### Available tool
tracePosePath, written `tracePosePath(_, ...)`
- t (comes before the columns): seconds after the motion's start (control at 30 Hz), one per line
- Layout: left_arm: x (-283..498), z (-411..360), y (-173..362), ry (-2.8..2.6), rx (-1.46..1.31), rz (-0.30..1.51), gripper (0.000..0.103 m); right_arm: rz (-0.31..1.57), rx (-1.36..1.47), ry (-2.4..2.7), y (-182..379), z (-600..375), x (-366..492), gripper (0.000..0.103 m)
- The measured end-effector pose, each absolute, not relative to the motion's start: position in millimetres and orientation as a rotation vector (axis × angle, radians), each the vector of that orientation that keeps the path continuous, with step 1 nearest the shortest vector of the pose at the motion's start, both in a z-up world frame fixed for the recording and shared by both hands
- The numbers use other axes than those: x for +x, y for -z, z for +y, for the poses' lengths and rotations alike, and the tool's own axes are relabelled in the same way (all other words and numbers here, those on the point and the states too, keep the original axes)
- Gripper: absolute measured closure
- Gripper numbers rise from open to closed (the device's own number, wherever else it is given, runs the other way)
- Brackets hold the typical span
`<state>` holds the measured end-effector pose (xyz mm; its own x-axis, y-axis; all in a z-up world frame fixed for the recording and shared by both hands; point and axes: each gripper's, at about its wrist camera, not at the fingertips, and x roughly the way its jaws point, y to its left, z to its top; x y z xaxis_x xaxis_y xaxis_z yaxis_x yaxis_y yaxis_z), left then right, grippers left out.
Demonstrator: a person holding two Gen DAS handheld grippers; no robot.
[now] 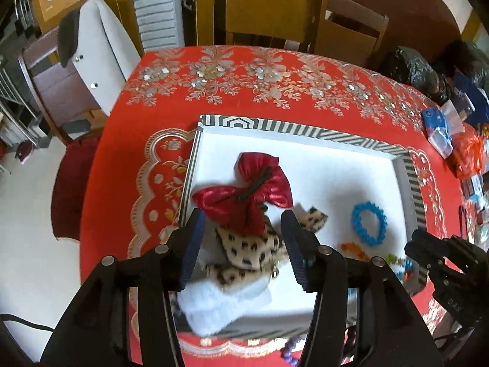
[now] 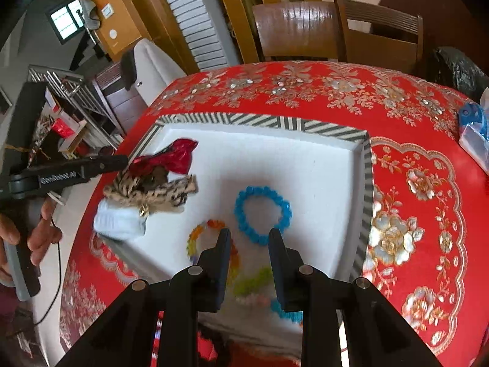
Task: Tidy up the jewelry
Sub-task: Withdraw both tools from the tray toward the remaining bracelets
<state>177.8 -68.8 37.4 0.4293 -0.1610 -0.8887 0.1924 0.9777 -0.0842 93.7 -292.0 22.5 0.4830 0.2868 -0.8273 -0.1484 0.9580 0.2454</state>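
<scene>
A white tray with a striped rim [image 1: 275,125] [image 2: 262,120] sits on the red tablecloth. In it lie a red bow hair clip [image 1: 247,189] [image 2: 177,156], a leopard-print bow [image 1: 250,247] [image 2: 152,192], a white fluffy piece [image 1: 220,305] [image 2: 119,223], a blue bead bracelet [image 1: 368,223] [image 2: 262,214] and a multicoloured bead bracelet [image 2: 211,244] [image 1: 354,249]. My left gripper [image 1: 243,229] is open and empty above the bows; it shows from the side in the right wrist view [image 2: 119,162]. My right gripper [image 2: 249,238] is open and empty above the bracelets, and shows in the left wrist view [image 1: 418,244].
Purple beads [image 1: 290,348] lie in front of the tray. Packets and a blue-white box [image 1: 440,131] clutter the table's right side. Wooden chairs [image 2: 299,30] stand behind the table, a white chair [image 1: 97,52] to the left.
</scene>
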Motion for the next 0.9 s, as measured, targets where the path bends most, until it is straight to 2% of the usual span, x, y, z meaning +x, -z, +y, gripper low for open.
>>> tracePosePath(0.53, 95.8, -52.1, -53.0, 0.261, -0.028, 1.093, 0.052, 1.031, 0.177, -0.306, -32.7, -301.6, 21.1, 0.079)
tracePosePath(0.67, 73.5, -52.0, -53.4, 0.296, -0.068, 1.103, 0.041, 1.062, 0.157, -0.307, -24.3, -296.2, -1.8, 0.079)
tracePosePath(0.9, 41.0, -56.6, -37.6, 0.294, -0.087, 1.156, 0.041, 1.065, 0.201, -0.3, -13.2, -296.8, -33.8, 0.079)
